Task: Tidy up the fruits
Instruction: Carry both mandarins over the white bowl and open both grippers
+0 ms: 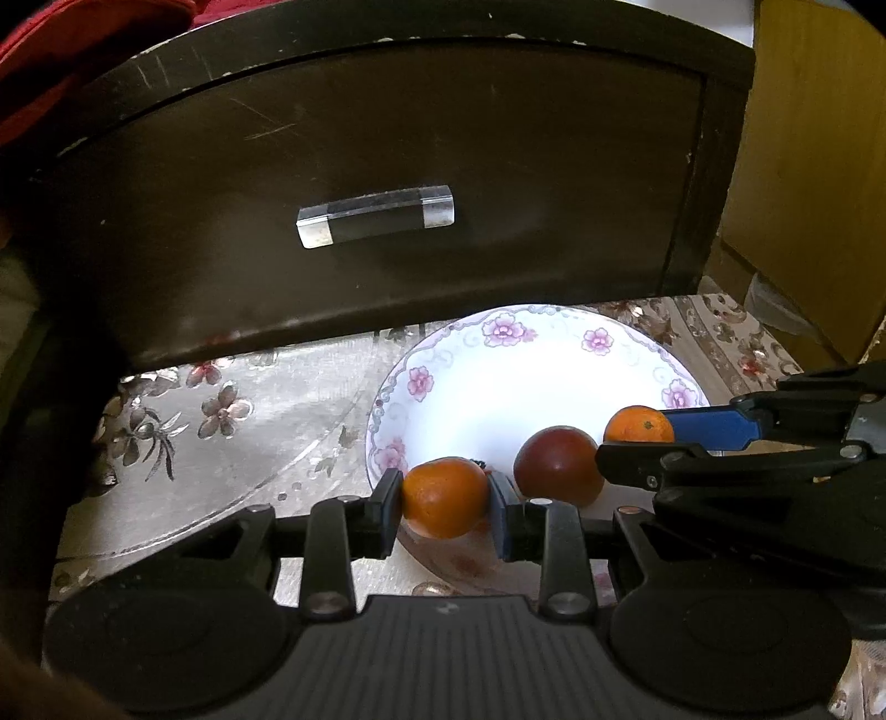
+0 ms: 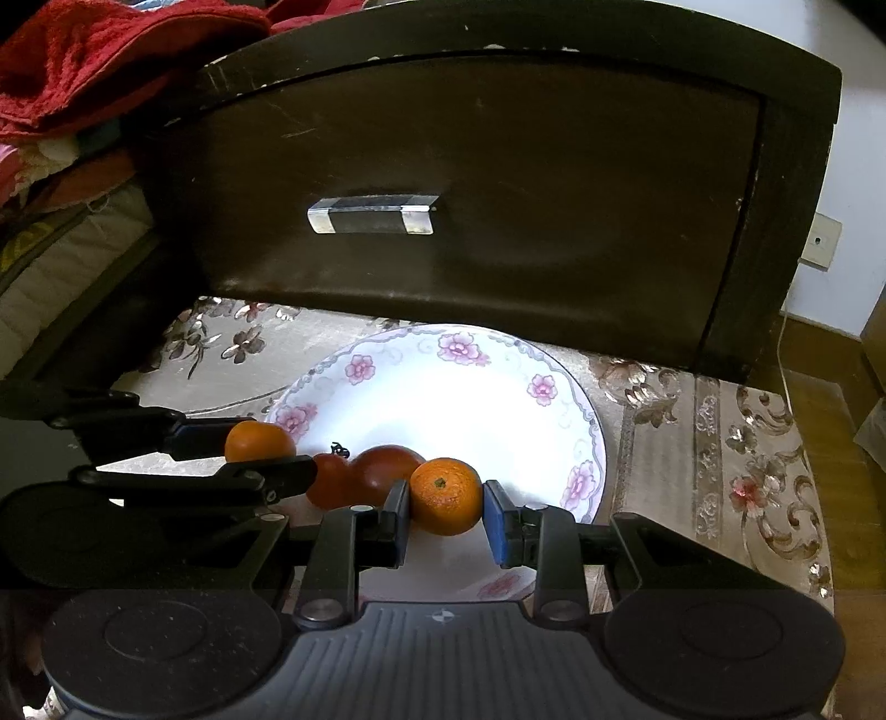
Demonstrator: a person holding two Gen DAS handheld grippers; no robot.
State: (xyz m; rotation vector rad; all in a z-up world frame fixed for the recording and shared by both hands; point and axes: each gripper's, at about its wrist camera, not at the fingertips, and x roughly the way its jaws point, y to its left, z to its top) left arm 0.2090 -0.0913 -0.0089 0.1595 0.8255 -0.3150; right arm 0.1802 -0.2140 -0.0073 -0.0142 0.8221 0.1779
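A white plate with pink flowers [image 1: 554, 332] [image 2: 587, 421] lies on the patterned cloth. My left gripper [image 1: 444, 501] is shut on an orange [image 1: 444, 495] over the plate's near left rim; it also shows in the right wrist view [image 2: 257, 440]. My right gripper [image 2: 446, 512] is shut on a second orange [image 2: 446, 495], which the left wrist view shows too [image 1: 637, 423]. A dark red tomato [image 1: 556, 465] [image 2: 387, 468] sits in the plate between the two grippers. A smaller red tomato with a stem [image 2: 329, 482] lies beside it.
A dark wooden cabinet with a closed drawer [image 1: 376, 183] [image 2: 476, 183] and a clear handle [image 1: 376, 216] [image 2: 374, 213] stands just behind the plate. Red cloth [image 2: 111, 50] lies at the upper left. A yellow box [image 1: 814, 166] stands at the right.
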